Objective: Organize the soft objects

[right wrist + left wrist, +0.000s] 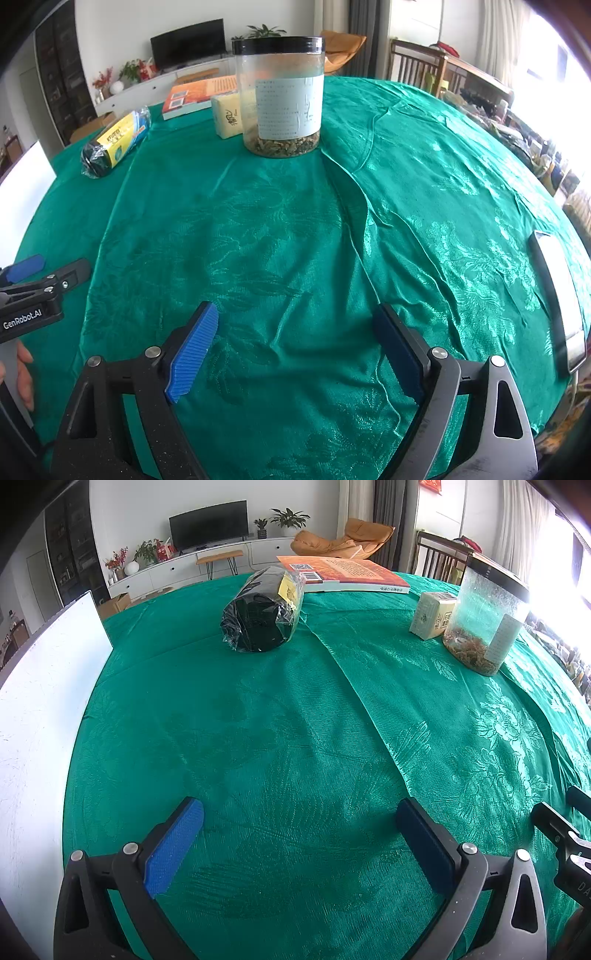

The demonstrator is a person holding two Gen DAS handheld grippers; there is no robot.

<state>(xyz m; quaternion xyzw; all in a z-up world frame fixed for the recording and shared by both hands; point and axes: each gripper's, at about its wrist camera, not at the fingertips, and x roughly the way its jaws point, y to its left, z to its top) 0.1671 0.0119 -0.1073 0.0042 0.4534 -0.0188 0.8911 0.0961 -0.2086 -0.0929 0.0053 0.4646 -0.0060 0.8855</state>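
Nearest the cameras, both tools hover over bare green tablecloth with nothing in them. The left gripper has its fingers spread wide, only cloth showing between them. The right gripper likewise stands wide apart and empty (the last bit of its opening looks settled). A hand shows at the left edge of the right view, holding the other tool.

Farther out, the soft things appear untouched. A dark roll wrapped in clear plastic, with a yellow label, lies on its side toward the far left of the table. A pale soft pack sits just beside a clear jar with a black lid, and may touch it. Behind them lies an orange book, close to the roll's far end. A white board stands at the left edge.

Judging from this, the organizing has little to show yet: no soft item is gathered or gripped, and where they should go is not evident.
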